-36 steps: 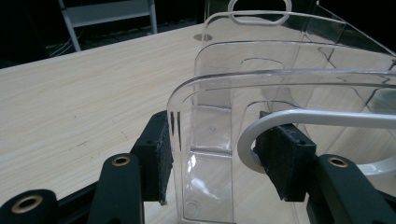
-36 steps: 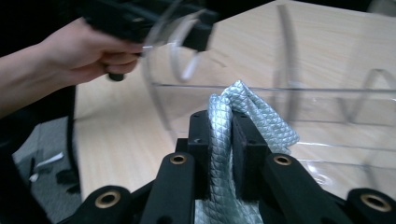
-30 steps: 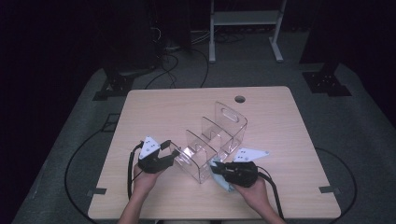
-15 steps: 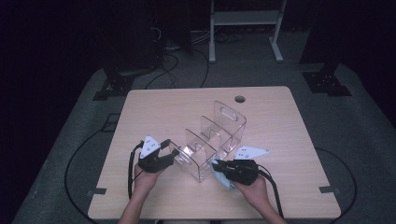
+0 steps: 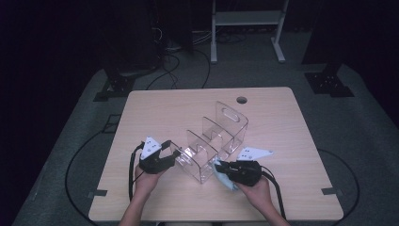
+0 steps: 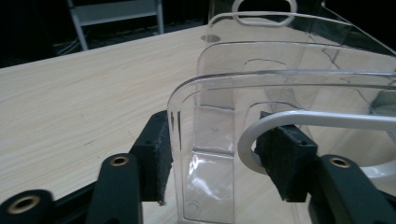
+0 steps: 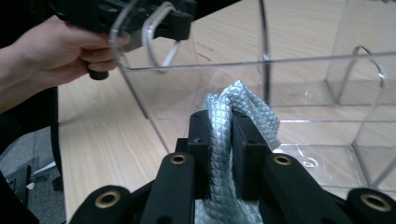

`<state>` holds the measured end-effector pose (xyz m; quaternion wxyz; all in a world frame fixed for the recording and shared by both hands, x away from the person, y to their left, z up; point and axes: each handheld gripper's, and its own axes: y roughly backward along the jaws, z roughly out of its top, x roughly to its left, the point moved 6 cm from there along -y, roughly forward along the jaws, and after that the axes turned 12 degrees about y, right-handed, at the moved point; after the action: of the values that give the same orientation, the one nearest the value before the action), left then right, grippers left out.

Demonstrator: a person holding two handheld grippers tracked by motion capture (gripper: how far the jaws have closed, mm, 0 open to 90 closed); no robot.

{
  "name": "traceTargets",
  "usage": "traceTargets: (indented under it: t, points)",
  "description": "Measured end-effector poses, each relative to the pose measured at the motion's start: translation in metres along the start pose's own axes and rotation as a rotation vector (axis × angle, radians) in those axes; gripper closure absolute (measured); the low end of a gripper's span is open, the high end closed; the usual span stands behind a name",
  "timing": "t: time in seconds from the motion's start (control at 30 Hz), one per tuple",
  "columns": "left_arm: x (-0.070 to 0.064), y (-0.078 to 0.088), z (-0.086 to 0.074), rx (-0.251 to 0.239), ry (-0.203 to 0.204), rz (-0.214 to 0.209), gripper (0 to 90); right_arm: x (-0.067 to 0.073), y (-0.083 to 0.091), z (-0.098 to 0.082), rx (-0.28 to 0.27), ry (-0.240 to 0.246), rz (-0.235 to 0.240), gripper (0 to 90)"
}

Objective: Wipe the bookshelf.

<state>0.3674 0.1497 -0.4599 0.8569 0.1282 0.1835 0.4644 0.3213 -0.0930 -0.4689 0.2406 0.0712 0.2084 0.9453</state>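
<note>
A clear plastic organizer (image 5: 211, 141) with several compartments stands on the wooden table (image 5: 155, 108). My left gripper (image 5: 178, 154) straddles the organizer's near-left end wall (image 6: 205, 177). Its jaws have just been opening: in the left gripper view (image 6: 217, 140) the wall stands between the pads and the right pad (image 6: 285, 158) is off it. My right gripper (image 5: 220, 167) is shut on a pale blue quilted cloth (image 5: 225, 181). In the right gripper view (image 7: 231, 121) the bunched cloth (image 7: 243, 100) lies against the organizer's side wall (image 7: 233, 74), with the left gripper (image 7: 159, 23) beyond it.
A round cable hole (image 5: 242, 100) sits near the table's far edge. Bare tabletop lies left, right and behind the organizer. Cables trail from both grippers over the near edge to the dark floor, where a white frame (image 5: 244, 19) stands far back.
The left gripper's jaws stand slightly wider around the organizer's end wall. Both hands stay where they were, and the right gripper still pinches the cloth.
</note>
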Motion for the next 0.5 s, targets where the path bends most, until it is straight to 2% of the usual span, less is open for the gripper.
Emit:
traceTargets:
  t: [0.03,0.07,0.2,0.3,0.4,0.5]
  points:
    - [0.001,0.0,0.0,0.001,0.011,0.0,34.2,-0.001,-0.001,-0.001,0.003,-0.001,-0.001,79.1]
    - [0.001,0.0,0.0,0.0,0.018,-0.005,35.1,-0.002,-0.002,-0.001,0.0,-0.004,0.0,79.1]
    - [-0.001,-0.001,0.001,0.002,0.014,-0.003,45.5,-0.001,-0.005,0.001,0.0,-0.008,-0.001,79.1]
    - [-0.001,-0.002,0.002,0.0,0.008,0.022,47.1,0.01,-0.012,0.002,0.005,0.008,0.024,79.1]
    - [0.0,-0.003,0.002,-0.005,0.011,0.021,47.3,0.021,-0.018,0.002,0.037,0.053,0.035,79.1]
    - [0.0,0.0,0.001,-0.004,0.003,-0.012,47.5,0.012,-0.011,0.004,0.019,0.033,0.025,79.1]
